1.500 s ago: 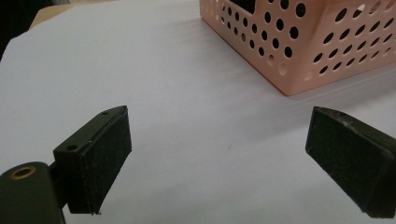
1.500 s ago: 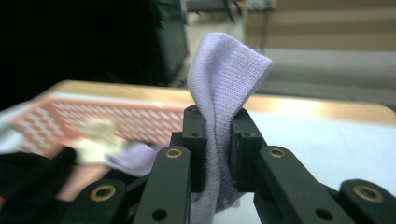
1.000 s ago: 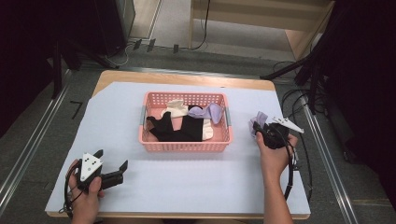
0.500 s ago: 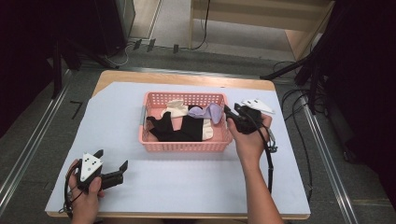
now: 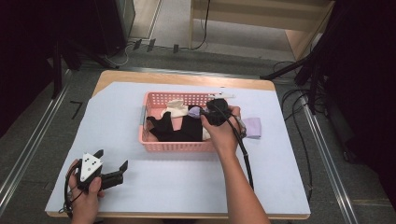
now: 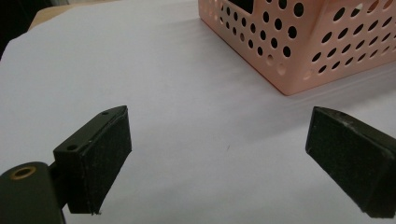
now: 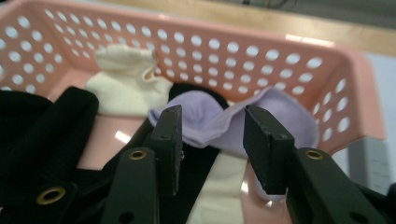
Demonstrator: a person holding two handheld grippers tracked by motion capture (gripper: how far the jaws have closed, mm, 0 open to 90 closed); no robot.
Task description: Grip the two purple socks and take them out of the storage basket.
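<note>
A pink perforated basket (image 5: 173, 147) stands mid-table and holds a cream sock (image 5: 176, 108), black garments (image 5: 175, 128) and a lilac sock (image 5: 194, 111). My right gripper (image 5: 205, 115) is down inside the basket's right end. In the right gripper view, the right gripper (image 7: 212, 116) is open, its jaws standing either side of a raised fold of the lilac sock (image 7: 285, 116). The cream sock (image 7: 126, 84) and the black cloth (image 7: 42, 126) lie to its left. My left gripper (image 5: 109, 173) rests open near the table's front left, with nothing between its jaws.
A second lilac sock (image 5: 252, 127) lies on the white table cover (image 5: 289, 177), just right of the basket. In the left gripper view, the left gripper (image 6: 219, 121) points at bare cover, with the basket corner (image 6: 317, 42) ahead to the right. Cables trail off the table's right side.
My right gripper has moved left from the table beside the basket into the basket's right end. A lilac sock now lies where it was. The left gripper has stayed put.
</note>
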